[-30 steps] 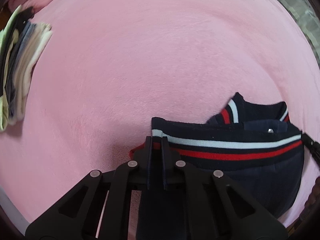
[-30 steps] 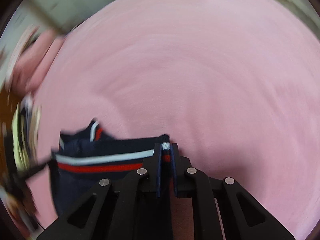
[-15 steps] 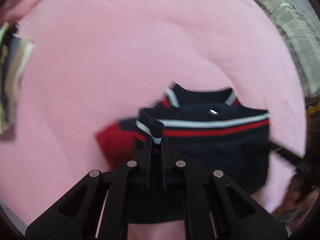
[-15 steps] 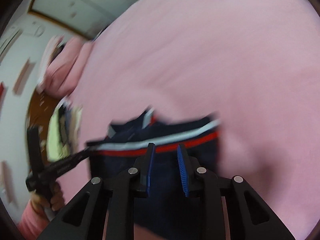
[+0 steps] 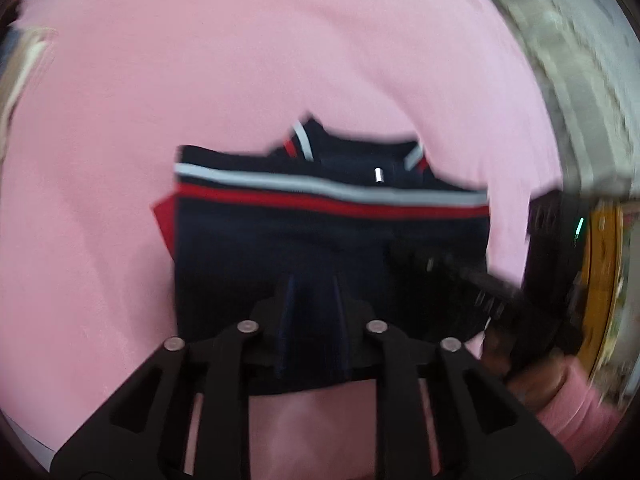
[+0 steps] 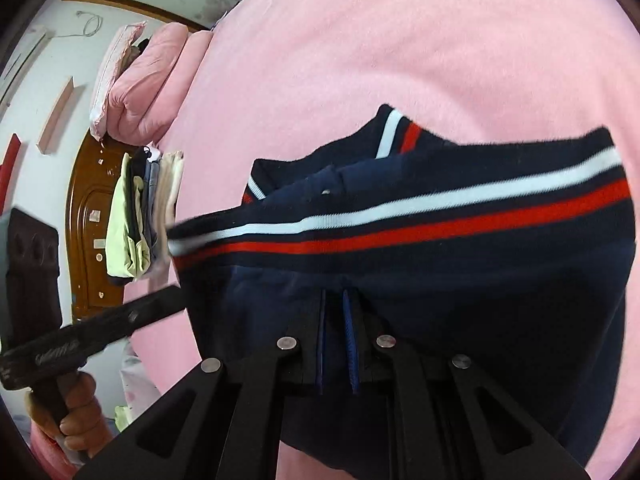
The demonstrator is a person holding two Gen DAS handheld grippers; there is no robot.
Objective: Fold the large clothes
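Navy knit, the folded sweater [image 6: 440, 264] with white and red stripes lies on our fuzzy pink blanket [image 6: 400, 40]. Our left claw [image 5: 314, 292] gapes above its near half; our right claw [image 6: 336, 312] stands slightly parted over it, gripping nothing.

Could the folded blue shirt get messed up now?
Maybe. The right gripper sits low over the navy garment, its jaws only slightly apart, so it might snag the fabric and pull the fold open. A red layer already pokes out at the garment's left edge, so the fold may be uneven. The left gripper hovers open over the near edge and could drag it.
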